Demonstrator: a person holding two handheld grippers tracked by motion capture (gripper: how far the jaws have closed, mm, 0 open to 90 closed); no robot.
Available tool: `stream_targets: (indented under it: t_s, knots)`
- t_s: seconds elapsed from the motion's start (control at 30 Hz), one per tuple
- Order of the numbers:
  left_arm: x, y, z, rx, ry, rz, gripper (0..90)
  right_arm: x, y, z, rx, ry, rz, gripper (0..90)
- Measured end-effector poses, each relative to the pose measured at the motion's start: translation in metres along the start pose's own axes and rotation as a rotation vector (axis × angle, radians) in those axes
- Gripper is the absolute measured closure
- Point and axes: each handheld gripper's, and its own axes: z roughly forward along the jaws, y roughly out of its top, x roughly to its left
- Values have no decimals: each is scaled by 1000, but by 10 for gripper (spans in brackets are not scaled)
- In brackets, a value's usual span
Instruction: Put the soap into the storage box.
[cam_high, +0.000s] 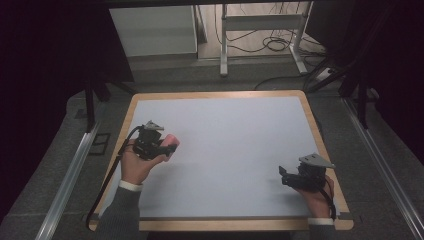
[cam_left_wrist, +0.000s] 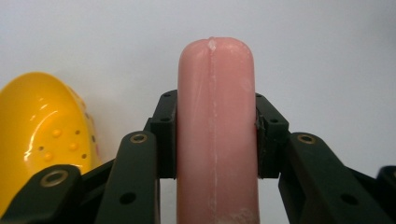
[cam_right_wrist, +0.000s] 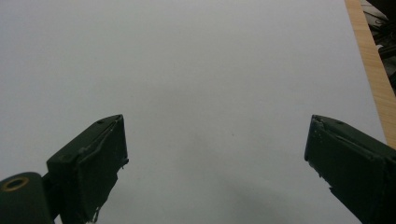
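Pink and rounded, a sausage-shaped piece sits clamped between the left tool's black jaws, over the left part of the pale counter. Just beside it lies a yellow perforated shell. At the counter's right, the right tool gapes wide, gripping nothing.

In the left gripper view, the pink cylinder runs off the bottom edge, so its lower end cannot be seen. The yellow object at lower left is cut by the left edge and partly hidden behind the fingers; what it is cannot be told. In the high view, the pink piece is too small to identify.
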Motion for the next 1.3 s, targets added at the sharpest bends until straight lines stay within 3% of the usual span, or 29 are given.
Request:
stream_targets:
  t_s: [0.63, 1.3]
  knots:
    - [18, 0, -10, -12, 42, -33, 600, 1, 1, -1, -3, -5, -4, 57]
    - [36, 2, -12, 9, 72, -45, 600, 2, 0, 0, 1, -6, -2, 57]
